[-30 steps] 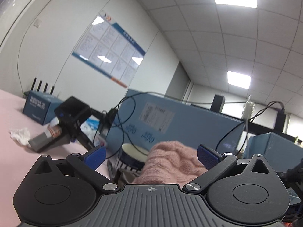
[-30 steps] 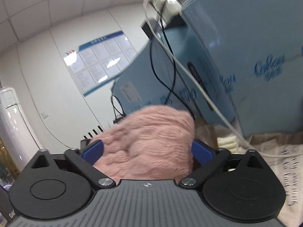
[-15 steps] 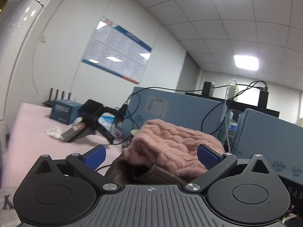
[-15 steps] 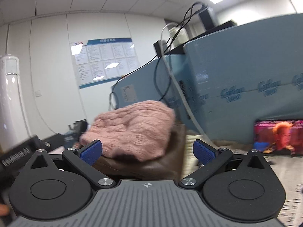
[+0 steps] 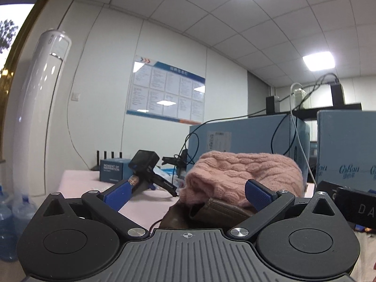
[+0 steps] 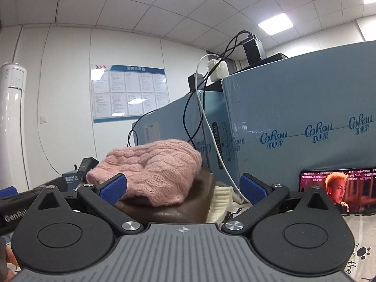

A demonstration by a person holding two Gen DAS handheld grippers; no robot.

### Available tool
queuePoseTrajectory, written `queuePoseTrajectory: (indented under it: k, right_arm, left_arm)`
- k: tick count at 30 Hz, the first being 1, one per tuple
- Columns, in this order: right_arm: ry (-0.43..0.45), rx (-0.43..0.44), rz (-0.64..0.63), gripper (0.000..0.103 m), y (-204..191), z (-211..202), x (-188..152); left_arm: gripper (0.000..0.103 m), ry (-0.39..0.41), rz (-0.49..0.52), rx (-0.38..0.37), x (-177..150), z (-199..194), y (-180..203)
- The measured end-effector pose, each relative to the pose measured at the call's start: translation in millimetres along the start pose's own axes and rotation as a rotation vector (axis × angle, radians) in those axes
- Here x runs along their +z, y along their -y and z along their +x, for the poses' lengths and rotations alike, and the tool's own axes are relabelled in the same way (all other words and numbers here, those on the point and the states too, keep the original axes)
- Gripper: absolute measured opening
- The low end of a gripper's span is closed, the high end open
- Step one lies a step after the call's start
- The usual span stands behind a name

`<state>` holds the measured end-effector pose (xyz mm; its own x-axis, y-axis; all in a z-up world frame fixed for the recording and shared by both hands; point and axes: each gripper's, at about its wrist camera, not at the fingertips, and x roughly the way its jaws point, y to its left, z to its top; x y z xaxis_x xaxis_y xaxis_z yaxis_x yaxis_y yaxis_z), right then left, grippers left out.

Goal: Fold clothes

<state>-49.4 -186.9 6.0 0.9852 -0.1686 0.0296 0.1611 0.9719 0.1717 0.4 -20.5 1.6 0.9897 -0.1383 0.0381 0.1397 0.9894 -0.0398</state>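
A: While the left wrist view looks out low over the table (image 5: pixel 77 183), what sits ahead of the left gripper (image 5: pixel 188 191)?

B: A folded pink knit sweater (image 5: pixel 246 176), lying on top of a brown leather garment (image 5: pixel 211 213). The pile rests on the pink table, just past the blue fingertips (image 5: pixel 117 191).

A: And the jaws?

B: Spread wide, nothing between them. The right blue pad overlaps the sweater's edge in the picture, but whether it touches I cannot tell.

A: Anything else there?

B: A black camera mount (image 5: pixel 145 171) stands further back, beside a small blue box (image 5: pixel 112 170). Big light-blue cartons (image 5: pixel 249 136) rise behind the pile, and a tall white air conditioner (image 5: pixel 40 108) stands at the left by the wall.

A: Now the right wrist view.

B: The right gripper (image 6: pixel 183 186) also has its jaws spread apart and holds nothing. The same pink knit sweater (image 6: pixel 150 166) sits between and beyond the blue pads, on the brown leather garment (image 6: pixel 169 204). A cream knit piece (image 6: pixel 221 197) pokes out to the right of the brown one.

A: And to the side?

B: A phone (image 6: pixel 338 190) with a lit screen leans against a light-blue carton (image 6: pixel 293 122), and a white cable (image 6: pixel 211 127) hangs down past the pile.
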Motion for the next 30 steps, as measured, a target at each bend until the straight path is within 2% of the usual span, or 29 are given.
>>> queuePoseTrajectory:
  k: [5, 12, 17, 23, 30]
  right_arm:
    - [0.005, 0.004, -0.032, 0.103, -5.6, -0.3, -0.4]
    - [0.005, -0.031, -0.039, 0.103, -6.1, 1.0, -1.0]
    - [0.025, -0.063, -0.070, 0.103, -8.0, -0.4, -1.2]
    - [0.029, -0.057, -0.095, 0.103, -9.7, 0.0, -1.7]
    - [0.017, -0.047, -0.088, 0.103, -8.9, 0.8, -1.4]
  left_arm:
    - [0.103, -0.035, -0.012, -0.013, -0.9, 6.1, -2.3]
    - [0.103, -0.012, -0.031, -0.010, -1.5, 1.6, -5.1]
    - [0.103, 0.040, -0.020, 0.076, -1.4, -2.0, -5.5]
    - [0.103, 0.031, -0.009, 0.029, -1.0, -0.9, -4.8]
    - [0.103, 0.021, -0.020, 0.028, -1.1, 1.3, -6.4]
